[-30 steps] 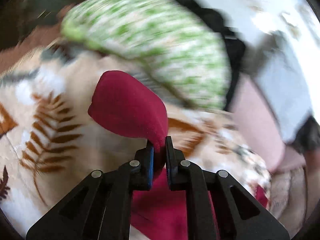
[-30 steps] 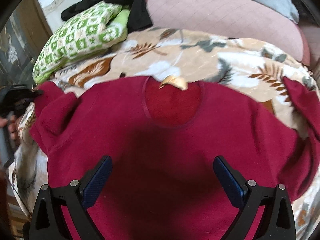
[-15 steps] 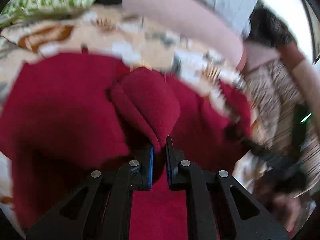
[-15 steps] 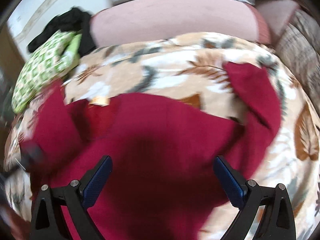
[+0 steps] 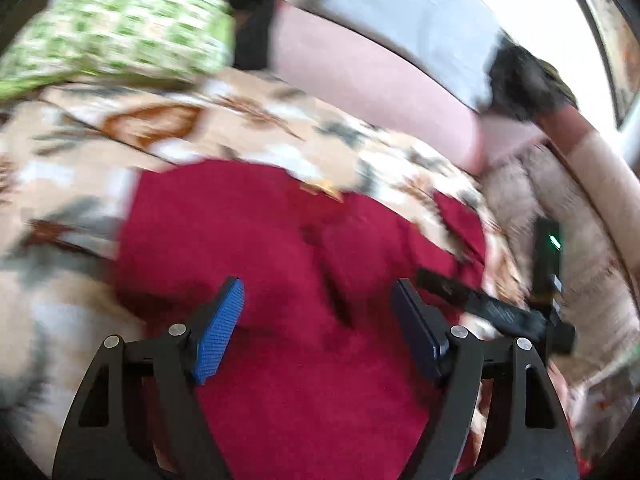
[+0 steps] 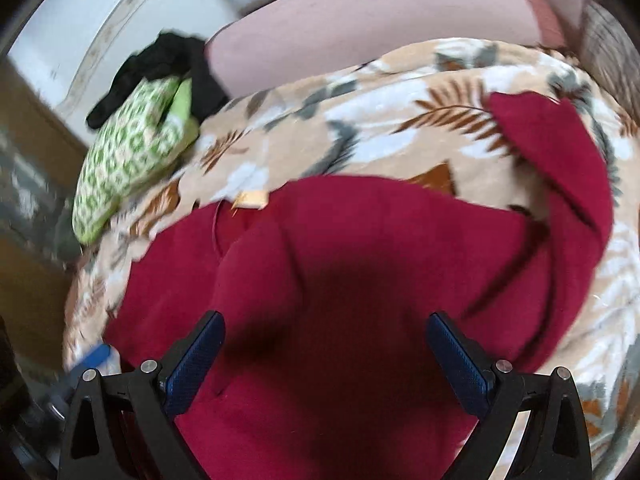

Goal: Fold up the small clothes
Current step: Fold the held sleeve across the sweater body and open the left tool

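A dark red sweater (image 6: 360, 280) lies spread on a leaf-patterned blanket (image 6: 360, 120) that covers the bed. Its neckline, with a small tan label (image 6: 251, 199), points toward a pink quilted cover (image 6: 380, 20) beyond the blanket. One sleeve lies folded in across the sweater's chest, just beside the label. The other sleeve (image 6: 560, 168) stretches out onto the blanket and curves away from the body of the sweater.

The left gripper (image 5: 318, 320) hangs over the middle of the sweater. Its fingers (image 5: 218, 328) are spreading apart at this moment, and no cloth sits between them; red fabric shows only below the gap. The view from this gripper is blurred.

The right gripper (image 6: 326, 356) hangs over the lower part of the sweater with its fingers (image 6: 456, 360) set wide apart, gripping nothing. In the left wrist view it shows at the sweater's edge (image 5: 492, 312).

A green and white patterned pillow (image 6: 128, 160) rests at the blanket's corner, past the label side of the sweater, with a black garment (image 6: 160, 64) bunched against it.
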Demonstrator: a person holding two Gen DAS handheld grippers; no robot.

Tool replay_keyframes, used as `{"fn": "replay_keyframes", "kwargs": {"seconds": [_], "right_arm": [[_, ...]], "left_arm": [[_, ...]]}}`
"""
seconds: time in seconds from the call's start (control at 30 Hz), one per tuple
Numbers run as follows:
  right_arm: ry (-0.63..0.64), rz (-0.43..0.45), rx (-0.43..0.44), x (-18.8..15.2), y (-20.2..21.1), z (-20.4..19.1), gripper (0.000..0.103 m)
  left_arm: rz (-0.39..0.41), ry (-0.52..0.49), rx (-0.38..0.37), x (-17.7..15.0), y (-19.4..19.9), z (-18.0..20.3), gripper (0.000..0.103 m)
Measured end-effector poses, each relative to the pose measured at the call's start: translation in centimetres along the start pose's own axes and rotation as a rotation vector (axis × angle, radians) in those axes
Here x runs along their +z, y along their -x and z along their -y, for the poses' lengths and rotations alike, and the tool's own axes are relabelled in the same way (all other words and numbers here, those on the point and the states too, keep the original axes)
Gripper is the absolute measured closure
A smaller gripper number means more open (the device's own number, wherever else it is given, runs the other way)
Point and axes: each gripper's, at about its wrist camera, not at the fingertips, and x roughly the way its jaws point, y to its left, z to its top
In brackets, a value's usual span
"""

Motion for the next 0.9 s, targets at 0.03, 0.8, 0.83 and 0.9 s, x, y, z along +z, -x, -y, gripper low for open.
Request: {"fn": "replay_keyframes", "kwargs": {"seconds": [0.03,0.8,0.83,0.9], "right_arm": [[0.017,0.003,-0.006,-0.2,-0.3,-0.7,0.003],[-0.144,0.035,-0.033,-3.7,2.5,5.6,0.025],[-0.137,0.015,-0.032,-3.6,2.1,5.5,0.025],[-0.111,0.012,-0.04,-3.4,1.4,5.1,0.025]], "left_arm": [[0.015,0.017,0.03,0.2,0.3,-0.9,0.026],[-0.033,0.167,0.162,-2.0,-1.4,-6.1,0.026],[-0.037,0.164,0.16,-2.1,-1.6,-6.0,0.026],[-0.04,0.163,0.168,-2.3,-1.7,-6.2,0.026]]}}
